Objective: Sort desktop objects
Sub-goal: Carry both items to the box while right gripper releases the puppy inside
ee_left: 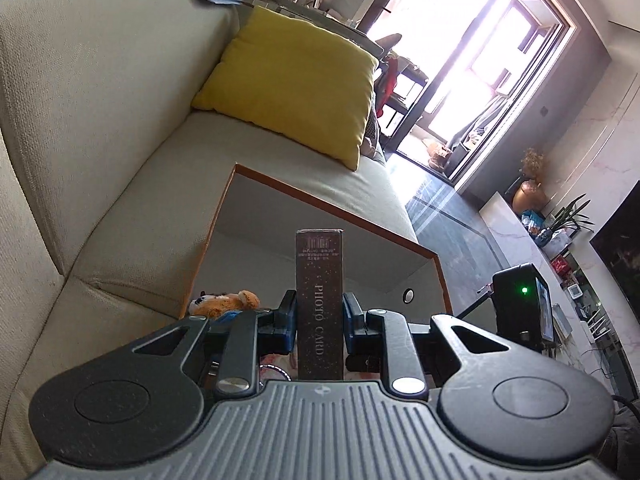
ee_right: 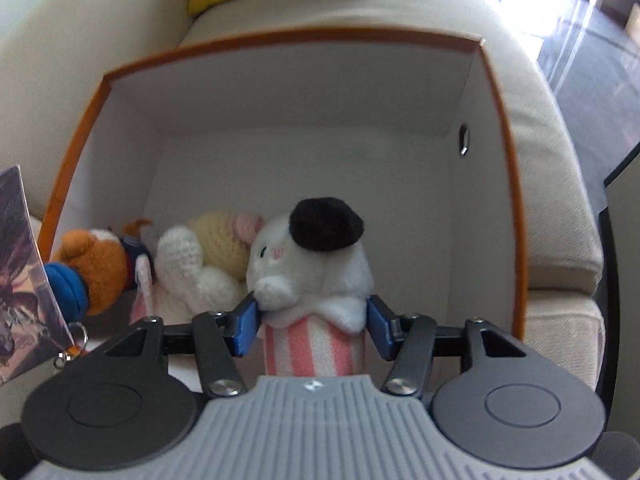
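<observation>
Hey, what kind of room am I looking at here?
Most likely a home living room: a cream sofa with a yellow cushion, a glass balcony door, and what looks like a TV on the far wall.

The left wrist view looks forward from behind the orange-rimmed white cardboard box [ee_left: 416, 276], tilted, taking in the beige fabric sofa [ee_left: 100, 128]. The right wrist view faces closely into the same box [ee_right: 304, 80]; both share its interior and the sofa [ee_right: 560, 208].
</observation>
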### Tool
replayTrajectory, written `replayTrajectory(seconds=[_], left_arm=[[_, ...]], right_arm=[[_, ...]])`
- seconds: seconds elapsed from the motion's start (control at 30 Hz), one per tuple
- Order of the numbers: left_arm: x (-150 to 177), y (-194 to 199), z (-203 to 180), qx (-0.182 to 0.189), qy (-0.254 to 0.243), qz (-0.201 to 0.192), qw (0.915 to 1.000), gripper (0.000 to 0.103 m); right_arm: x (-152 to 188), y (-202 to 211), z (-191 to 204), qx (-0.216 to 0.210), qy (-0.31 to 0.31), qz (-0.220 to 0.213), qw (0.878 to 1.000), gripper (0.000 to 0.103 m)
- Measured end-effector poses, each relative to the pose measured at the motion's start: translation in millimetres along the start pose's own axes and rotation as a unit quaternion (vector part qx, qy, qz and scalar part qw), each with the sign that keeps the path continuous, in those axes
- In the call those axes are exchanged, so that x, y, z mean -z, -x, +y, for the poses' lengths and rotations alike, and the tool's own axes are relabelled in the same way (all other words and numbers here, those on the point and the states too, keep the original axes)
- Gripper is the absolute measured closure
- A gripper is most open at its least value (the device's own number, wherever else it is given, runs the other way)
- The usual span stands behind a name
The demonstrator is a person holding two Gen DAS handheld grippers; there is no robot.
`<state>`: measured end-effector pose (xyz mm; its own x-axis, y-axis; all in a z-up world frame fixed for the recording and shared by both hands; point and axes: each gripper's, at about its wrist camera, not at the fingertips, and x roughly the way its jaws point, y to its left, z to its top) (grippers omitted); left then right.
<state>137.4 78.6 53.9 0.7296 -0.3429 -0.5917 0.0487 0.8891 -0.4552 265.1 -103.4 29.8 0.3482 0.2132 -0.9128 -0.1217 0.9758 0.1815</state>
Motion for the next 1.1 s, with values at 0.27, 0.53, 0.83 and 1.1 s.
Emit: replayTrajectory(seconds=[0.27, 0.53, 0.83, 1.1], left_arm=[[-1.8, -6.8, 4.8, 0.007, 0.007, 0.006, 0.9999, 0.078], [-3.1, -11.5, 3.8, 0.012, 0.005, 0.011, 0.9999, 0.078], [-9.7, -19.1, -7.8, 0.02, -0.006, 0.016, 0.9997, 0.078], [-14.7, -41.4, -31.1, 0.047, -0.024, 0.036, 0.998, 0.078]], right_arm=[[-2.1, -18.5, -2.2, -0.01, -0.001, 0.032, 0.999, 0.043], [6.2, -13.7, 4.4, 0.003, 0.027, 0.034, 0.999, 0.039], [17.3, 32.4, 16.3, 0.026, 0.108, -0.018, 0.994, 0.031], [2.6, 82.1, -5.9, 0.029, 0.102, -0.078, 0.991, 0.041]])
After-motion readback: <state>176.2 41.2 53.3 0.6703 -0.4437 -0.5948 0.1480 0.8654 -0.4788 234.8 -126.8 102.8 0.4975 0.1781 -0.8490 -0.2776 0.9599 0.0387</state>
